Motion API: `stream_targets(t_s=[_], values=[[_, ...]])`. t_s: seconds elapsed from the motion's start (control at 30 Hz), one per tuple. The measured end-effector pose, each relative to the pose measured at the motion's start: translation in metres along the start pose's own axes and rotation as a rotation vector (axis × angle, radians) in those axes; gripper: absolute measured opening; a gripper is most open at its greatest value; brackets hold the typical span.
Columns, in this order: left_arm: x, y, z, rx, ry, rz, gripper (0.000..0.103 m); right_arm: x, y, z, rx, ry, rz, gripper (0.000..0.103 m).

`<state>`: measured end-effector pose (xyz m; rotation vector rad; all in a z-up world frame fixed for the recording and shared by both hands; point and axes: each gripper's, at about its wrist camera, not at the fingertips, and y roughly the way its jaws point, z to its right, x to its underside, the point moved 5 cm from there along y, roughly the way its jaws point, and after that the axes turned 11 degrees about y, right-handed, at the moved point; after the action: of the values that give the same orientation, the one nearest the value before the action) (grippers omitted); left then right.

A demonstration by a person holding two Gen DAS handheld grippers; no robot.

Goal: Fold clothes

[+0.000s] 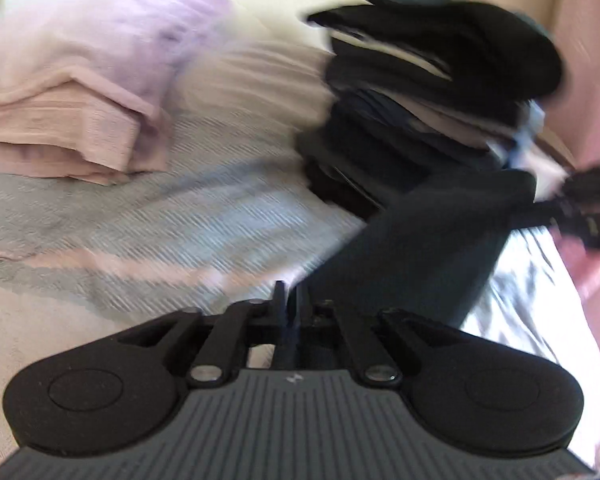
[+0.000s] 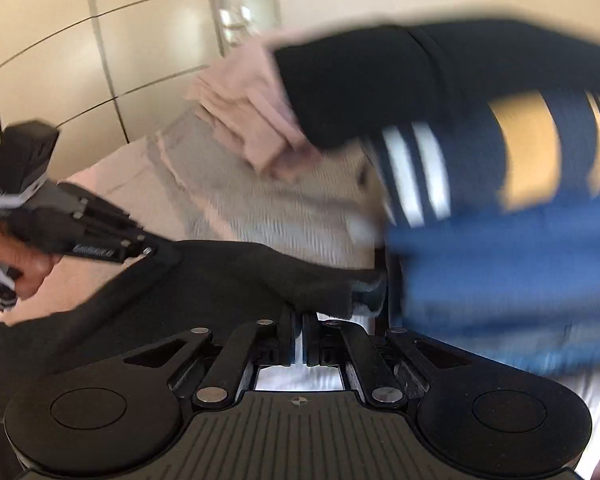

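the left claw point(image 1: 291, 300) is closed on one end of a dark garment point(image 1: 431, 248), and the right claw point(image 2: 302, 322) is closed on the other end, so the cloth is stretched between them, its long axis running claw to claw above the bed point(image 1: 180, 216). beyond the garment a dark stack point(image 1: 439, 80) is seen, a pink stack point(image 1: 72, 120) further left. no containers are shown.

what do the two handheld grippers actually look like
Both the left gripper and the right gripper are matte black, with two round housings, silver pivot pins on slanted link bars, and a grey ribbed base plate bearing a small centre mark. No sleeves or cables are visible.
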<state>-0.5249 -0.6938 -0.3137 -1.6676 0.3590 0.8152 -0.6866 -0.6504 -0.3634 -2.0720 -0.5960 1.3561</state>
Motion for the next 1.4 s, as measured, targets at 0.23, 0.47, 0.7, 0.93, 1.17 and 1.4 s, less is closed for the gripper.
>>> stream_targets(t_s=[0.23, 0.47, 0.7, 0.93, 1.17, 1.4], values=[[0.031, -0.037, -0.029, -0.139, -0.118, -0.024, 0.031, -0.006, 0.003, -0.034, 0.014, -0.153, 0.085, 0.068], [0.158, -0.125, -0.012, -0.299, -0.351, -0.203, 0.035, 0.017, 0.026, -0.061, -0.205, -0.109, -0.039, 0.068], [0.313, -0.222, 0.033, -0.468, -0.658, -0.432, 0.037, 0.024, 0.091, -0.093, -0.277, -0.137, -0.149, 0.068], [0.414, -0.309, 0.087, -0.601, -0.877, -0.541, 0.037, 0.047, 0.080, -0.088, -0.040, -0.261, -0.238, 0.068], [0.461, -0.365, 0.149, -0.594, -0.975, -0.481, 0.040, 0.114, 0.004, -0.190, -0.342, -0.338, -0.355, 0.068], [0.502, -0.404, 0.227, -0.504, -0.991, -0.366, 0.040, 0.252, -0.047, -0.251, -0.390, -0.448, -0.588, 0.068]])
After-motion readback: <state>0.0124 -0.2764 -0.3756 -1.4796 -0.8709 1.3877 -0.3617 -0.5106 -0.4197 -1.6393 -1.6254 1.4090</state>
